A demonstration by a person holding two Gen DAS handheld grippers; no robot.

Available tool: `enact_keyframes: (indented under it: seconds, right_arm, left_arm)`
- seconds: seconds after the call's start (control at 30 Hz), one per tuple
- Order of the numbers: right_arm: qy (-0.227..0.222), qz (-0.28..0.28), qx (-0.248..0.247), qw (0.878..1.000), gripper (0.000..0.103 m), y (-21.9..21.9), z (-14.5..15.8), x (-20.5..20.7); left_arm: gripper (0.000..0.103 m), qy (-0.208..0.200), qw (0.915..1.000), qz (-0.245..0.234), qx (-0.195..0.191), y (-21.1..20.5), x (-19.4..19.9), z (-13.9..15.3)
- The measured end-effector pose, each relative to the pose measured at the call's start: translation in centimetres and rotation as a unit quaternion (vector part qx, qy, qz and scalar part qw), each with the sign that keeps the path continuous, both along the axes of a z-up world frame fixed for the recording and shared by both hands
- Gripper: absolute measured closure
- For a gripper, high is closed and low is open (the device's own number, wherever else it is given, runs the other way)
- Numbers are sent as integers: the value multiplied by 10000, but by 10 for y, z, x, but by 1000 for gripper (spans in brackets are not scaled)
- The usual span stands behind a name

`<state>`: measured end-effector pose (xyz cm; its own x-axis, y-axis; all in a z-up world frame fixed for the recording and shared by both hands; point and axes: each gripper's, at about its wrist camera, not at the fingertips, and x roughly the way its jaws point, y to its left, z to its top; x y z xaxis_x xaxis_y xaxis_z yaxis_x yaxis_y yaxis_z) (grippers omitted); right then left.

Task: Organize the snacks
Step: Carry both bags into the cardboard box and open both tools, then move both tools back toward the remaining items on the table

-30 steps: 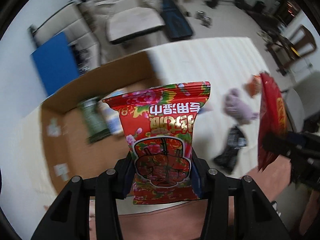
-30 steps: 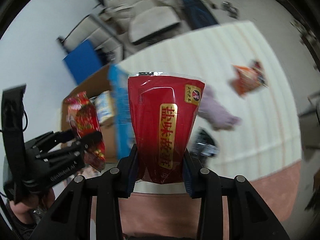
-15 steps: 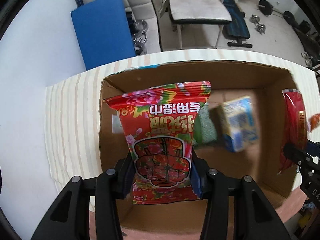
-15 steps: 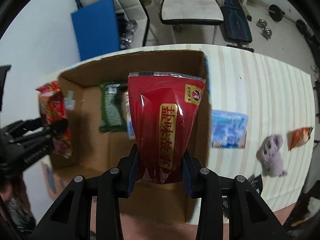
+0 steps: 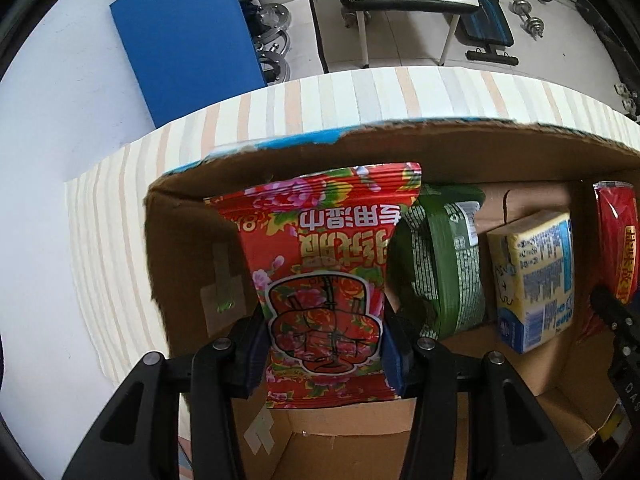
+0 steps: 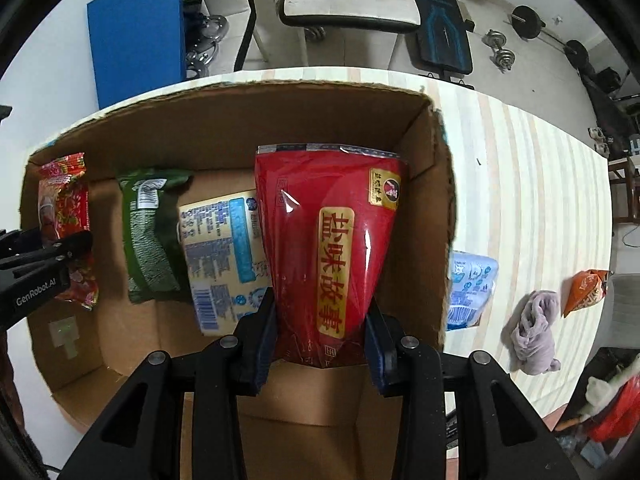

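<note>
A red floral snack packet (image 5: 324, 248) hangs inside the left end of an open cardboard box (image 5: 440, 148). My left gripper (image 5: 324, 340) grips its lower part, pads against both edges, while its jaws are opening slightly. At the right end of the box (image 6: 240, 128), my right gripper (image 6: 322, 332) is shut on a glossy red pouch (image 6: 328, 240) with a gold label. Between the two held packets, a green packet (image 6: 150, 236) and a yellow-and-blue pack (image 6: 220, 252) stand in the box. Both grippers point down into it.
The box sits on a striped tablecloth (image 6: 540, 200). Right of the box lie a light blue packet (image 6: 468, 288), a purple cloth (image 6: 536, 328) and an orange packet (image 6: 586, 286). A blue board (image 5: 188, 36) and a chair (image 6: 348, 4) stand beyond the table.
Both grippers have carried their packets from above the table over the box and sunk into it. The box walls now surround both packets.
</note>
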<state>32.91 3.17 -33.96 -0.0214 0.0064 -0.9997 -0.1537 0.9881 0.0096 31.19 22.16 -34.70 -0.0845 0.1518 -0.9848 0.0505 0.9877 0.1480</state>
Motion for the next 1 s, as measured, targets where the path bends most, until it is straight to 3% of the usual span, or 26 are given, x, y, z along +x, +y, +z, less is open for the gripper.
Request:
enact_keyframes:
  seconds: [0.1, 0.13, 0.2, 0.33, 0.4, 0.53, 1.0]
  right_arm:
    - [38, 6, -132, 9999, 49, 1, -6, 4]
    - [26, -12, -119, 9999, 38, 0, -6, 5]
    - [47, -43, -11, 10000, 35, -1, -6, 5]
    - [16, -63, 54, 10000, 25, -1, -1, 2]
    - [24, -32, 107, 9999, 19, 1, 2, -2]
    - [-19, 13, 156, 9999, 0, 2, 12, -12]
    - [-376, -7, 616, 9974, 0, -8, 50, -72]
  left_arm:
    - [57, 48, 9999, 109, -43, 3, 4, 3]
    - [57, 70, 9998, 158, -119, 4, 4, 6]
    - [53, 27, 9995, 212, -224, 5, 4, 12]
    - [30, -205, 9992, 211, -288, 5, 2, 28]
    - [11, -317, 9989, 205, -287, 4, -4, 39]
    - [5, -495, 9979, 279, -309, 5, -14, 50]
    - [4, -1172, 9894, 633, -581, -14, -86, 88]
